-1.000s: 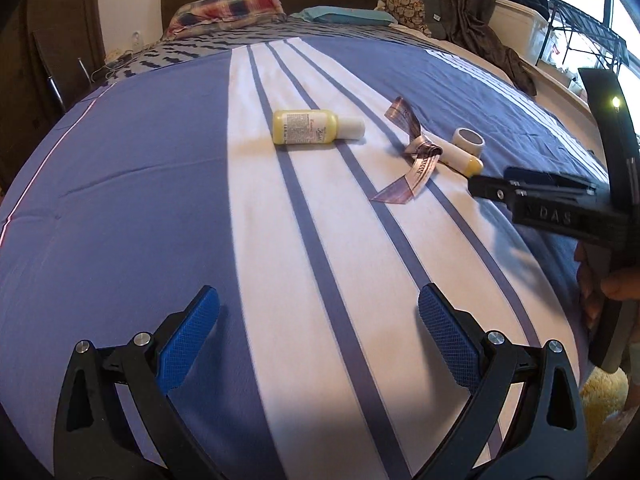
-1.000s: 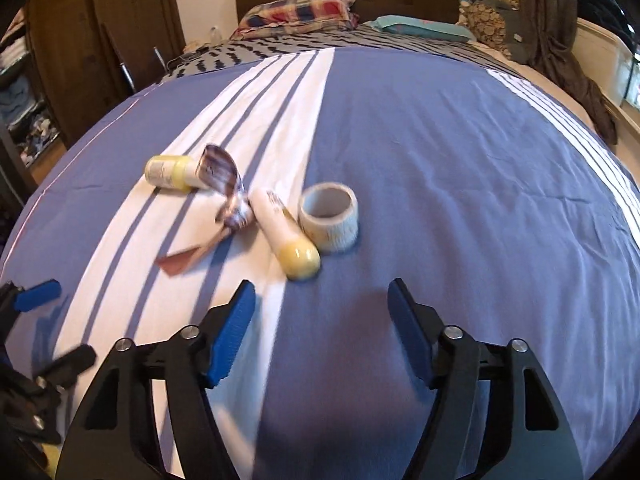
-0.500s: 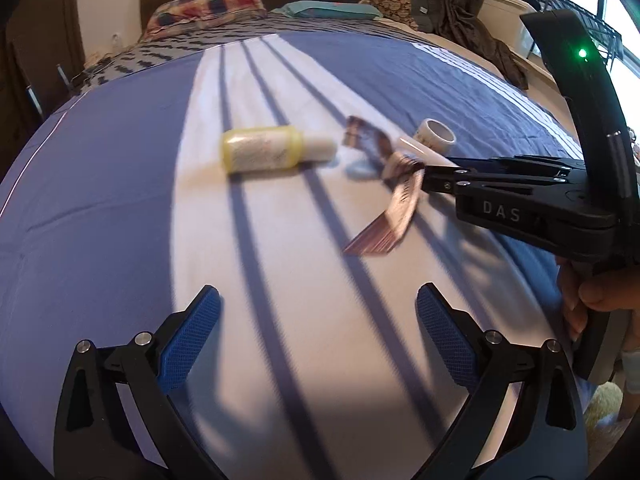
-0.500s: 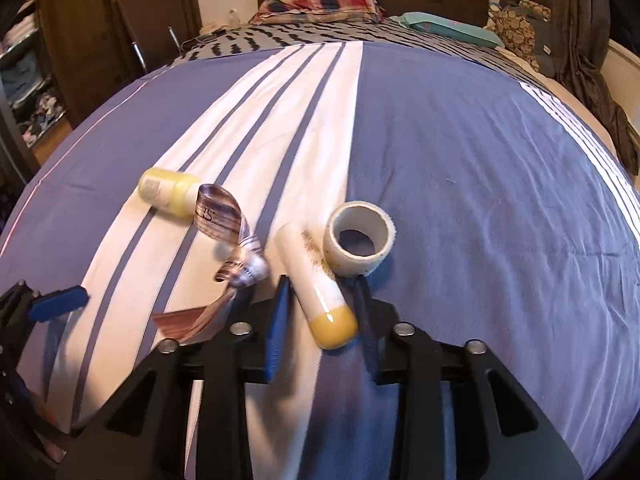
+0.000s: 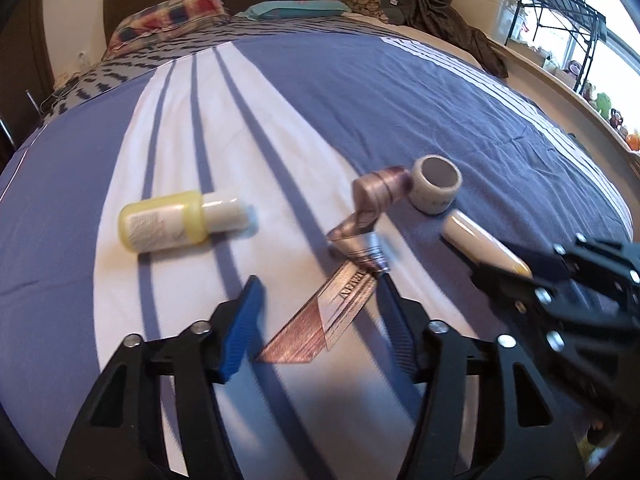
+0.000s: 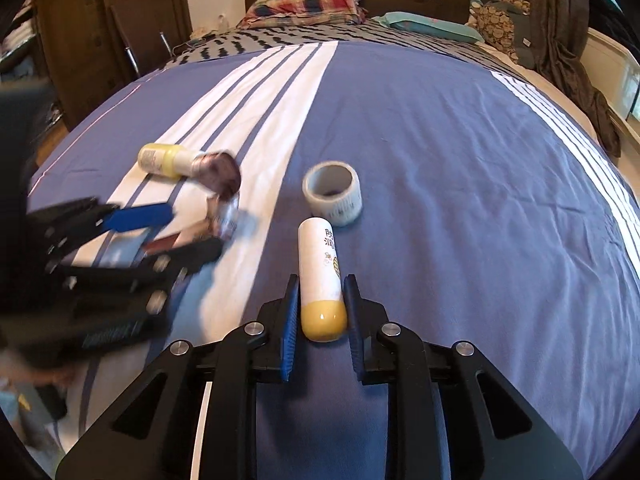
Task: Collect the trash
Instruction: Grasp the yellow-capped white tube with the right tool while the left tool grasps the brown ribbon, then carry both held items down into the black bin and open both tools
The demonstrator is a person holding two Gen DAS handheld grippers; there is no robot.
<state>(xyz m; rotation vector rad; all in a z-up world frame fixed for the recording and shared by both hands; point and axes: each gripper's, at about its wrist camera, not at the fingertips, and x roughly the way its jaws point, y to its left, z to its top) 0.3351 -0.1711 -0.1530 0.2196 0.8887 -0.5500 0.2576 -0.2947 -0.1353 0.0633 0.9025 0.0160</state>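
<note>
On the striped cotton bedspread (image 6: 440,152), right gripper (image 6: 320,300) clamps a smooth cylindrical tube (image 6: 320,272).

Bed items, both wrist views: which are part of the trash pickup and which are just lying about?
Job:
- white tube with yellow cap, clamped in the right gripper
- crumpled ribbon, between the fingers of the left gripper
- tape roll
- yellow bottle

Lying about:
- plaid pillow
- teal pillow
- brown garment at the bed's edge
</note>
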